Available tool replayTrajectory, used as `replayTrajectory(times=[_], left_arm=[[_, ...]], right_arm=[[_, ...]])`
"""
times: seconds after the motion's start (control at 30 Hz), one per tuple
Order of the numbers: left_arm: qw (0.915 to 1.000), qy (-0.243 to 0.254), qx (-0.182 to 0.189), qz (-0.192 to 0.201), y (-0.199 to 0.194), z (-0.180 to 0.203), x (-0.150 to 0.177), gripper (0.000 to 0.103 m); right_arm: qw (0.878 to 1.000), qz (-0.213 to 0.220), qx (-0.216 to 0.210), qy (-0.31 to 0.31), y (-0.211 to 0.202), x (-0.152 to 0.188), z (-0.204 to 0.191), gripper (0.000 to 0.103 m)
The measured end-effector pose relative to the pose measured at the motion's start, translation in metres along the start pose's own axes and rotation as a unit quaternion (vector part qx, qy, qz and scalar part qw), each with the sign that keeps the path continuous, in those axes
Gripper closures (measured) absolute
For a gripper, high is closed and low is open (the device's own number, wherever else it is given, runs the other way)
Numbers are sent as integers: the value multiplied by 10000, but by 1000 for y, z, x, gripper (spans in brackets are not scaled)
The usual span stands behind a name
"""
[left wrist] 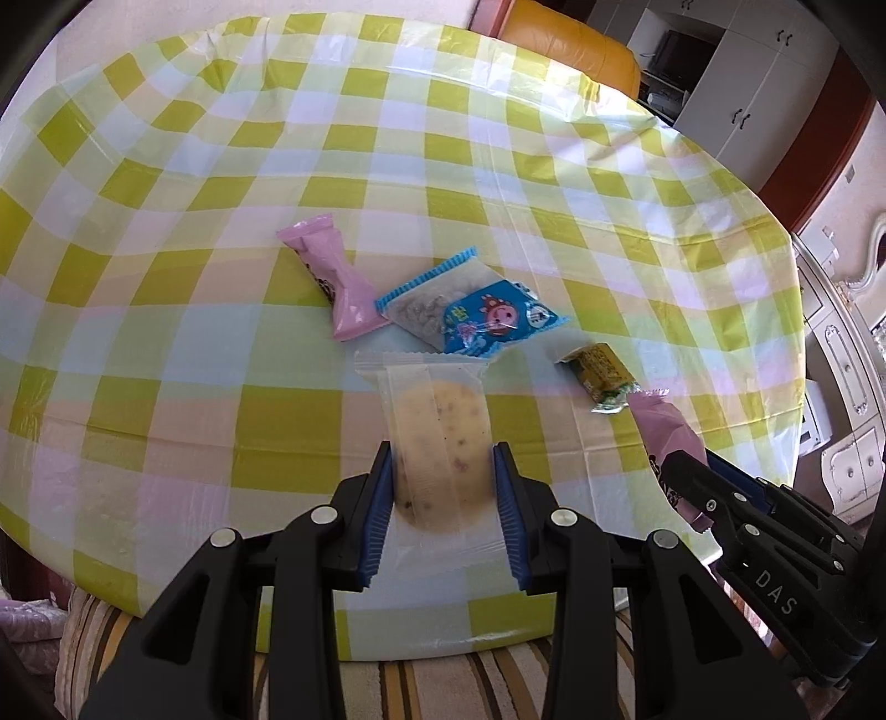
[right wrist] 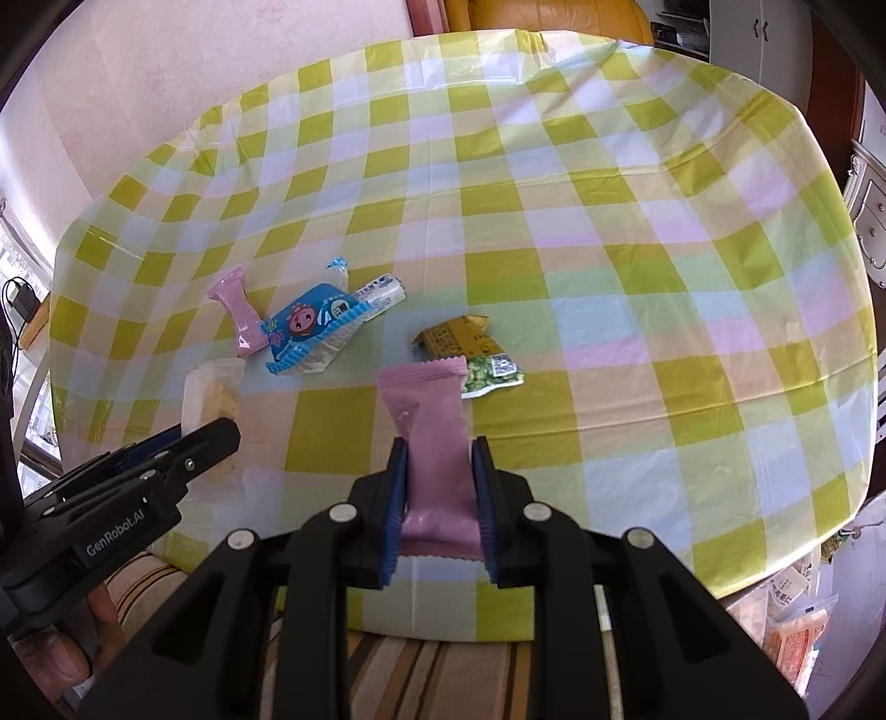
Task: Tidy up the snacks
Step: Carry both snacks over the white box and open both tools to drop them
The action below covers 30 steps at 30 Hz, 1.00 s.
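Observation:
My left gripper (left wrist: 442,462) is shut on a clear-wrapped pale biscuit (left wrist: 437,421) above the table's near edge; the biscuit also shows in the right wrist view (right wrist: 213,393). My right gripper (right wrist: 440,457) is shut on a pink snack packet (right wrist: 434,426), which also shows in the left wrist view (left wrist: 667,437). On the checked tablecloth (left wrist: 277,166) lie a second pink packet (left wrist: 332,282), a blue cartoon packet (left wrist: 487,321) over a clear blue-edged packet (left wrist: 421,302), and a yellow-green packet (left wrist: 601,376).
The table edge runs close below both grippers, with a striped cushion (right wrist: 421,664) under it. An orange seat (left wrist: 570,44) stands behind the table. White cabinets (left wrist: 742,83) stand at the far right. Snack bags (right wrist: 792,626) lie off the table's right edge.

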<state>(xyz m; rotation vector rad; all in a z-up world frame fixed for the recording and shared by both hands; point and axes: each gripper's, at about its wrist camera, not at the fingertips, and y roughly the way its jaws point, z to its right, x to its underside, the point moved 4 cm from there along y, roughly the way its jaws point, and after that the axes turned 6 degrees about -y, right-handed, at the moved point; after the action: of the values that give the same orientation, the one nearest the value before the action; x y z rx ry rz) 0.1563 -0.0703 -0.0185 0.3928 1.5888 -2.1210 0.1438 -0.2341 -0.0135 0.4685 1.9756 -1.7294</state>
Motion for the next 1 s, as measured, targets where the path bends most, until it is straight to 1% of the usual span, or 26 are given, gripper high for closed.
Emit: replayTrajectory(times=[0.17, 0.3, 0.43, 0.53, 0.63, 0.7, 0.77, 0.87, 1.0], left_arm=[[9993, 289, 214, -107, -1, 31, 11, 68], [9970, 522, 483, -318, 1, 60, 25, 68], [9919, 930, 722, -478, 0, 98, 43, 68], [9851, 1270, 962, -654, -1, 131, 60, 68], [9745, 1583, 1277, -945, 1, 165, 80, 68], [9652, 1809, 1487, -1168, 1, 189, 95, 68], [9555, 2072, 1609, -1353, 2, 212, 112, 68], [9387, 2466, 1797, -1601, 1, 243, 137, 68], [9154, 2996, 1862, -1939, 5, 277, 171, 68]], right_arm=[[9997, 45, 45, 226, -21, 17, 27, 80], [9989, 84, 167, 421, -40, 30, 56, 80], [9969, 101, 446, 634, -60, 49, 93, 80], [9941, 87, 653, 861, -75, 66, 124, 80], [9906, 41, 869, 1059, -91, 87, 151, 80], [9878, -12, 1015, 1184, -100, 103, 168, 80], [9848, -76, 1121, 1324, -109, 120, 183, 80], [9789, -173, 1304, 1565, -119, 146, 205, 80], [9694, -277, 1535, 1898, -131, 178, 232, 80]])
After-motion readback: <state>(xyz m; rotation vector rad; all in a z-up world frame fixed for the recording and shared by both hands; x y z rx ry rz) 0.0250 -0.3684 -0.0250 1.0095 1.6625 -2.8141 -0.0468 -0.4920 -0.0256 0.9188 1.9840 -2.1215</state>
